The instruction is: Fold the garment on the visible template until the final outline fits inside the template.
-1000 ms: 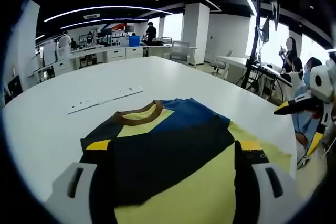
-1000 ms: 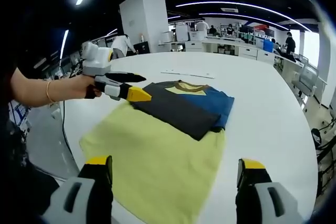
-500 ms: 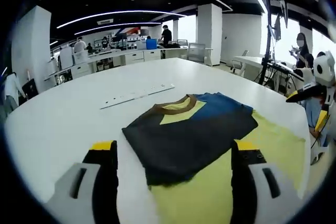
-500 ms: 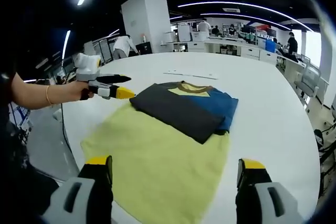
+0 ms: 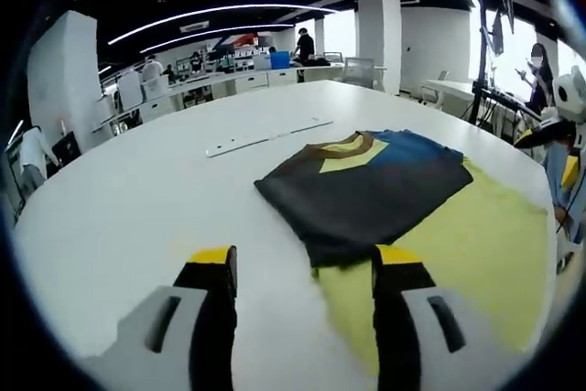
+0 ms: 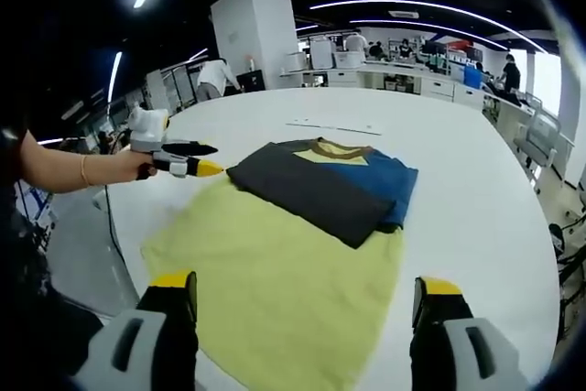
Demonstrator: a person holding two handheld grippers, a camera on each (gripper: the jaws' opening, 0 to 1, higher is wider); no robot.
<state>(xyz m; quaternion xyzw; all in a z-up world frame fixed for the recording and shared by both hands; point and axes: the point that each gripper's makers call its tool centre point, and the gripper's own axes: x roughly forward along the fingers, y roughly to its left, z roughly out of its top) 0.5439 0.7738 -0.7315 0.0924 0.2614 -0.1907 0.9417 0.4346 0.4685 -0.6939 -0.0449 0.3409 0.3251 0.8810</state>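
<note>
From the right gripper view I see the garment (image 6: pixel 320 185) lying folded on the far part of a yellow-green template sheet (image 6: pixel 275 281), which is spread on the white table (image 6: pixel 476 217). The garment is dark grey with a blue panel on one side, a yellow patch at the neck and a brown collar. Its blue edge reaches past the sheet's far corner. This view also gives me the left tongs (image 6: pixel 188 158) out to the side, held in a hand (image 6: pixel 128 165) with a bracelet on the wrist, hovering just off the sheet's edge and the garment's dark corner; their yellow tips look close together there, but I cannot tell for sure.

The left gripper view settles that: the left tongs (image 5: pixel 302 267) stand apart with bare table and the sheet's near edge between them, gripping nothing. Here the garment (image 5: pixel 366 194) lies ahead, and a long white strip (image 5: pixel 265 137) lies on the table beyond it.

My right tongs (image 6: pixel 302 295) are spread wide over the sheet's near end, holding nothing.

I can read no writing or labels anywhere.
</note>
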